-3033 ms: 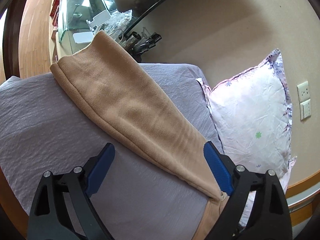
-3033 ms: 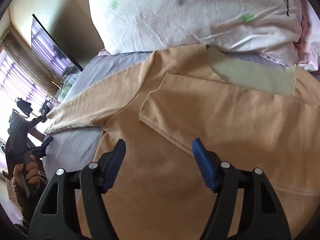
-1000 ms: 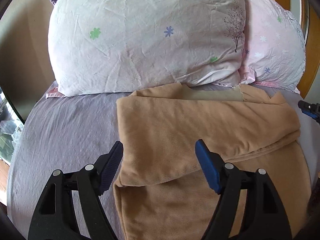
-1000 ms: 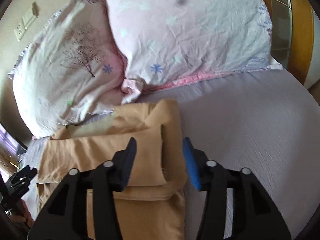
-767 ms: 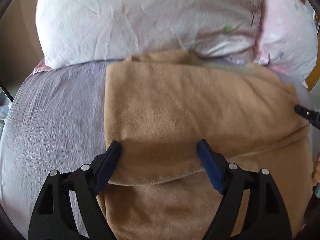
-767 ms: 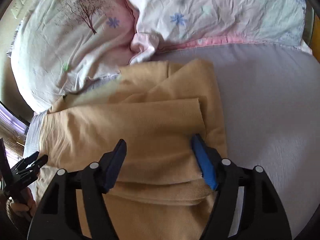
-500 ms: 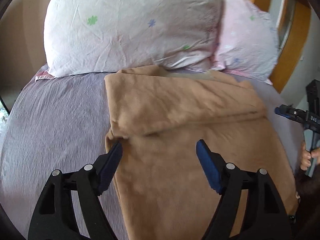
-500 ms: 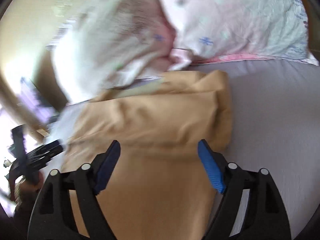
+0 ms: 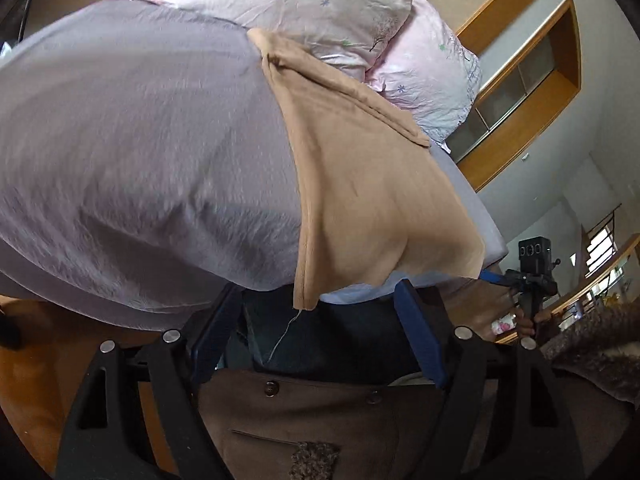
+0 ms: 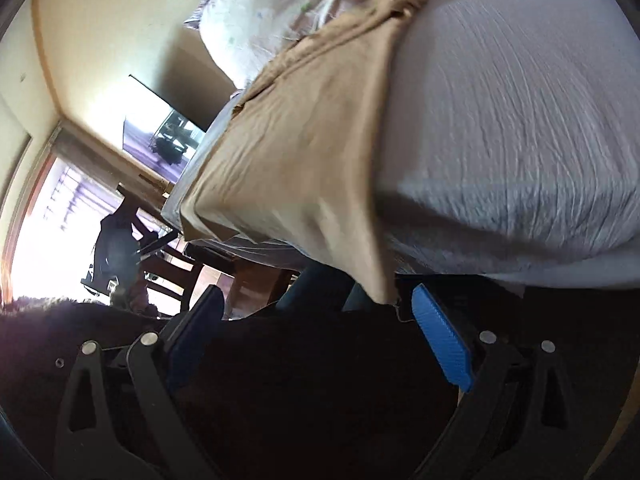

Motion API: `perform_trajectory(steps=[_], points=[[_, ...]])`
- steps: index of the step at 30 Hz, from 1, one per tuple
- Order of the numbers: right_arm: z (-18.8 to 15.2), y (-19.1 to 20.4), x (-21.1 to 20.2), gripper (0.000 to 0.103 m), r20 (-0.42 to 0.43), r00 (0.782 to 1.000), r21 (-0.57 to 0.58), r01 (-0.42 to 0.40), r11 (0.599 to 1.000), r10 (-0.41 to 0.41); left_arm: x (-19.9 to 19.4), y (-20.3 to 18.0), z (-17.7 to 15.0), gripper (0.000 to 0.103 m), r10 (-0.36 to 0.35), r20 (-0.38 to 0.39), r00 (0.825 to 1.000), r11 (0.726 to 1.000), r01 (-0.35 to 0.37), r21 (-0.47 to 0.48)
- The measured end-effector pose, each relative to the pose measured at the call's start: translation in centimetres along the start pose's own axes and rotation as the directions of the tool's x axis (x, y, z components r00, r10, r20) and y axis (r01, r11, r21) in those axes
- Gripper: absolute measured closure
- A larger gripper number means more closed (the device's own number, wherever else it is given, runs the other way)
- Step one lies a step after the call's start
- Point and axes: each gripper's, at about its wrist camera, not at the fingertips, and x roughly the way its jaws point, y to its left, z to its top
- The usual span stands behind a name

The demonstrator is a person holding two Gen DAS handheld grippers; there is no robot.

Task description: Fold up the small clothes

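The tan soft-knit garment [image 9: 360, 168] lies lengthwise on the bed w/ the pale lilac crinkled sheet [image 9: 132, 152], its far end bunched in narrower folds against the white floral-print pillows [image 9: 288, 4], its near hem draped over the bed's front edge and hanging free, a loose thread trailing off one corner. Left tongs [image 9: 316, 340] are apart, blue pads empty, just below the left hem corner; right tongs [image 10: 316, 336] also apart and empty, just below the right hem corner [image 10: 376, 280], nothing clamped in either. Judging by that, next step is prob. a grab of both hem corners to bring the bottom up toward the pillows. To do it well: nip each corner through all layers, not just the top one, w/ matching depth on both sides; lift together, keep the hem taut between the two tongs so it doesn't sag mid-span; lay it flush on the far edge, then let go. Risk: thin knit slips or only one layer gets caught, so the fold skews. Containers: none seen in either view, no basket or bin; a wooden wall cabinet [image 9: 524, 80] sits beyond the bed, contents not discernible.
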Motion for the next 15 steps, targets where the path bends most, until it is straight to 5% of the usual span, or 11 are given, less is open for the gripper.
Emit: perform_trajectory(steps=[5, 6, 7, 10, 15], points=[[1.4, -1.9, 3.3, 0.008, 0.033, 0.991, 0.055, -0.131, 0.990, 0.129, 4.2, -0.4, 0.3, 0.024, -0.050, -0.040, 0.998, 0.998, 0.049, -0.026], [1.3, -2.1, 3.7, 0.015, 0.045, 0.984, 0.059, -0.176, 0.983, 0.174, 4.9, -0.4, 0.5, 0.026, -0.067, -0.049, 0.997, 0.997, 0.065, -0.042], [1.0, -2.2, 4.0, 0.037, 0.051, 0.971, 0.057, -0.235, 0.970, 0.232, 5.4, -0.2, 0.5, 0.030, -0.082, -0.057, 0.995, 0.995, 0.079, -0.063], [0.5, -2.0, 4.1, 0.092, 0.065, 0.954, 0.033, -0.294, 0.955, 0.291, 6.2, 1.1, 0.6, 0.100, -0.148, -0.081, 0.986, 0.975, 0.132, -0.181], [2.2, 0.1, 0.5, 0.095, 0.145, 0.933, -0.059, -0.325, 0.944, 0.330, 4.0, 0.5, 1.4, 0.100, -0.224, -0.022, 0.974, 0.953, 0.215, -0.212]])
